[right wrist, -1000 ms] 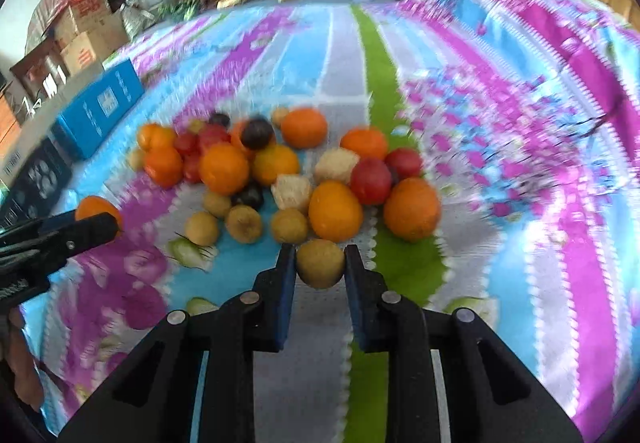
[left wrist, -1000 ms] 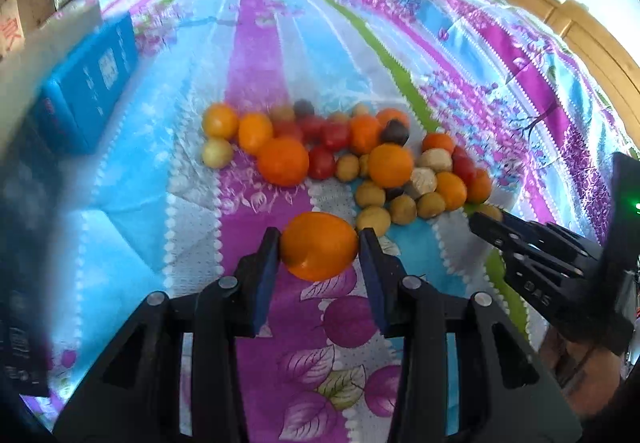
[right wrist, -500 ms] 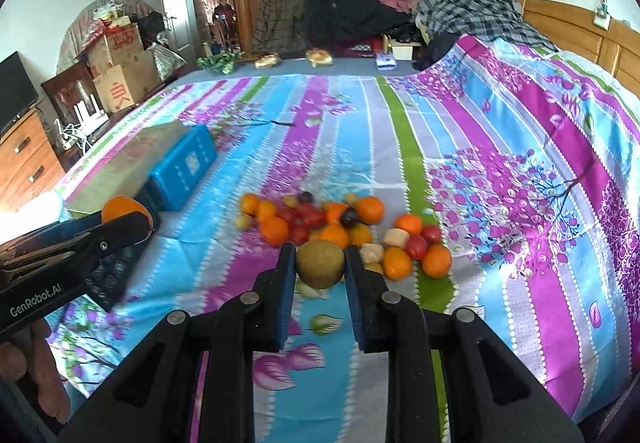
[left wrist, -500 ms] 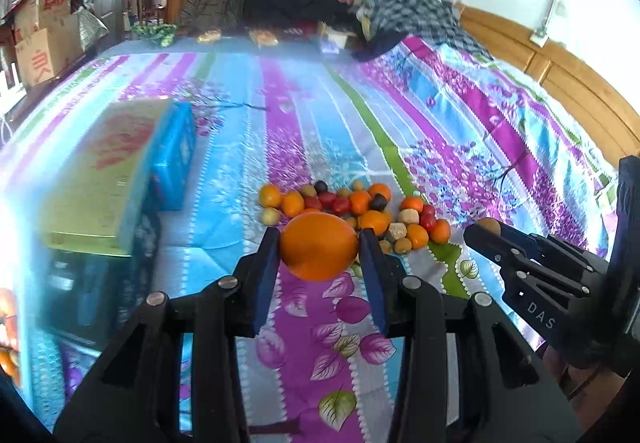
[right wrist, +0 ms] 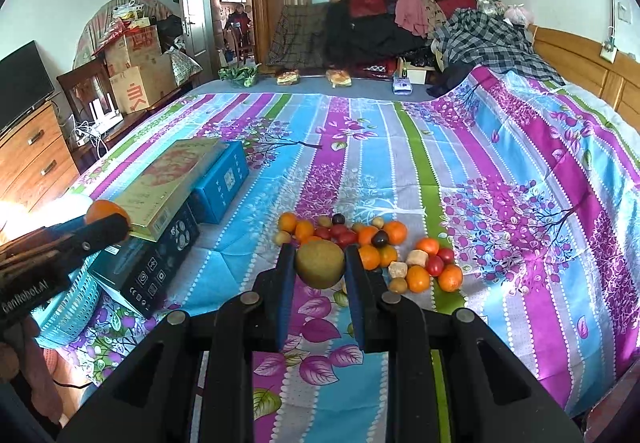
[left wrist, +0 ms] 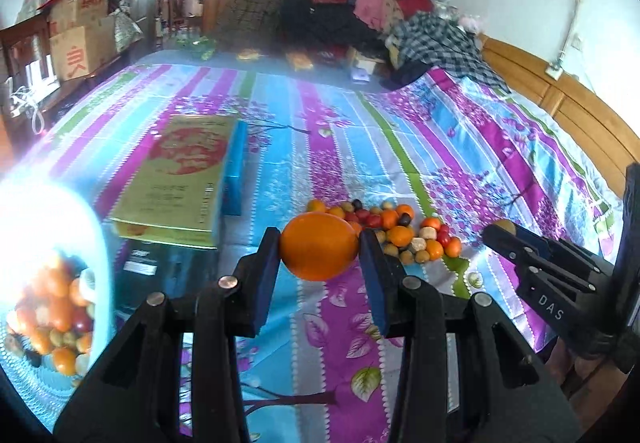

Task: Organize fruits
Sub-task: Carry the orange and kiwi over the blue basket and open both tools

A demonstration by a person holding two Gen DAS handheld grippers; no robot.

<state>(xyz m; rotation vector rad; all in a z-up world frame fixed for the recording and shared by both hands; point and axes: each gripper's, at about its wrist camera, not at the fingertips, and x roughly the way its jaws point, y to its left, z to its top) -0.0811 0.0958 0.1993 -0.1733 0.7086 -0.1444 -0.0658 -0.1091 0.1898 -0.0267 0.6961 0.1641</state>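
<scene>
My left gripper [left wrist: 319,263] is shut on a large orange [left wrist: 319,251], held in the air above the bedspread. My right gripper [right wrist: 320,270] is shut on a brown-green kiwi [right wrist: 320,263], also lifted. A heap of mixed fruit [right wrist: 372,245] lies on the striped bedspread beyond both; the same fruit heap [left wrist: 400,229] shows in the left wrist view. A light blue basket [left wrist: 96,263] holding several fruits sits at the lower left. Each gripper appears in the other's view: the right one [left wrist: 500,231] with the kiwi, the left one [right wrist: 108,221] with the orange.
Stacked boxes [right wrist: 176,183], yellow-green over blue and black, lie left of the fruit by the basket [right wrist: 72,307]. Piled clothes [right wrist: 420,27] cover the bed's far end. A wooden headboard [right wrist: 592,71] runs along the right. A dresser [right wrist: 28,151] and cartons stand beyond the left edge.
Both grippers have risen and drawn back from the fruit heap, each keeping its fruit. The heap now looks smaller and farther, and the basket with fruit has come into the left wrist view.
</scene>
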